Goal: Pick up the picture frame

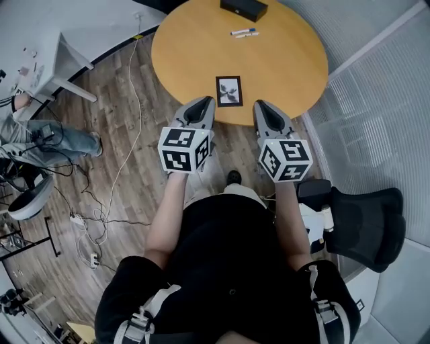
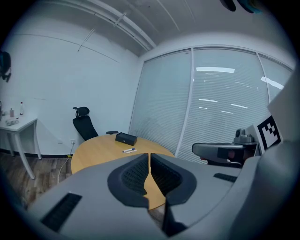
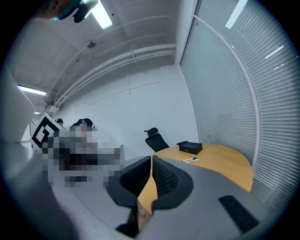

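A small black picture frame (image 1: 229, 91) with a pale print lies flat near the front edge of the round wooden table (image 1: 201, 47). My left gripper (image 1: 199, 106) hangs just short of that edge, left of the frame, with its jaws shut and nothing between them. To the frame's right, the right gripper (image 1: 263, 107) is level with it, also shut and empty. Neither touches the frame. In the left gripper view the fingertips (image 2: 149, 157) meet over the tabletop; the right gripper view shows its fingertips (image 3: 151, 161) together. The frame is hidden in both gripper views.
A black box (image 1: 243, 8) and two markers (image 1: 243, 32) lie at the table's far side. A black office chair (image 1: 366, 225) stands to my right by the glass wall (image 1: 383, 101). Cables (image 1: 101, 208) trail over the wooden floor at left, near a white table (image 1: 47, 67) and a seated person (image 1: 40, 138).
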`<control>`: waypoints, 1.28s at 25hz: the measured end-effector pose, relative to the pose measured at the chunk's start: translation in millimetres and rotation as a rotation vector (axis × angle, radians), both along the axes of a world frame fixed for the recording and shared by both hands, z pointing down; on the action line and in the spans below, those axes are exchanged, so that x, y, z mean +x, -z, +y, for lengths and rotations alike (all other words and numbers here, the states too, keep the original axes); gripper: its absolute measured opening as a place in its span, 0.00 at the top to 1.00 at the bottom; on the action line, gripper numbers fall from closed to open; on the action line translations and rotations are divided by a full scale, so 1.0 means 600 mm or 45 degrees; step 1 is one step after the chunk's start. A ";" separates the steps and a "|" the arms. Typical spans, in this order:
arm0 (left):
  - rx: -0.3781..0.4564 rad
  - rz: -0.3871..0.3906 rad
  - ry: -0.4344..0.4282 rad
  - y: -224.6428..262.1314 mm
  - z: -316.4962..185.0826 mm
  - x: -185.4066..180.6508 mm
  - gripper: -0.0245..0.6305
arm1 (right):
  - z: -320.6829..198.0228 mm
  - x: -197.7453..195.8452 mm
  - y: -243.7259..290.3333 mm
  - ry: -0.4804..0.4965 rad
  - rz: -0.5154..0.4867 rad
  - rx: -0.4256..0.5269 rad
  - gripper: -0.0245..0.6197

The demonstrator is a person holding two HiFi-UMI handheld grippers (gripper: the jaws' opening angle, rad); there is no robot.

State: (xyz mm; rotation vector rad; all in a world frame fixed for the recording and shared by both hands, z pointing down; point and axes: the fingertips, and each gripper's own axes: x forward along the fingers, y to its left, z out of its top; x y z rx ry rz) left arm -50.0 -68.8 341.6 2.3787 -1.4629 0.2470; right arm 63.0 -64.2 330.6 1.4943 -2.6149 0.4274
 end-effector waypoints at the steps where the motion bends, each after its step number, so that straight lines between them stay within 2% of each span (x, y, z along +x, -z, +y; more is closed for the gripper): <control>1: -0.002 0.000 0.008 -0.003 -0.010 0.009 0.92 | -0.011 0.008 -0.003 0.012 0.001 -0.005 0.91; 7: -0.032 0.002 0.062 -0.027 -0.056 0.064 0.92 | -0.064 0.053 -0.026 0.098 0.013 -0.041 0.86; 11: -0.081 -0.042 0.090 -0.054 -0.071 0.082 0.92 | -0.093 0.072 -0.049 0.133 0.011 -0.088 0.83; 18: -0.176 -0.050 0.124 -0.112 -0.068 0.082 0.85 | -0.092 0.068 -0.117 0.185 0.014 -0.197 0.81; 22: -0.214 -0.054 0.124 -0.152 -0.068 0.086 0.84 | -0.095 0.070 -0.161 0.188 0.017 -0.245 0.80; 32: -0.307 -0.039 0.133 -0.206 -0.127 0.040 0.84 | -0.151 0.039 -0.206 0.153 0.060 -0.330 0.80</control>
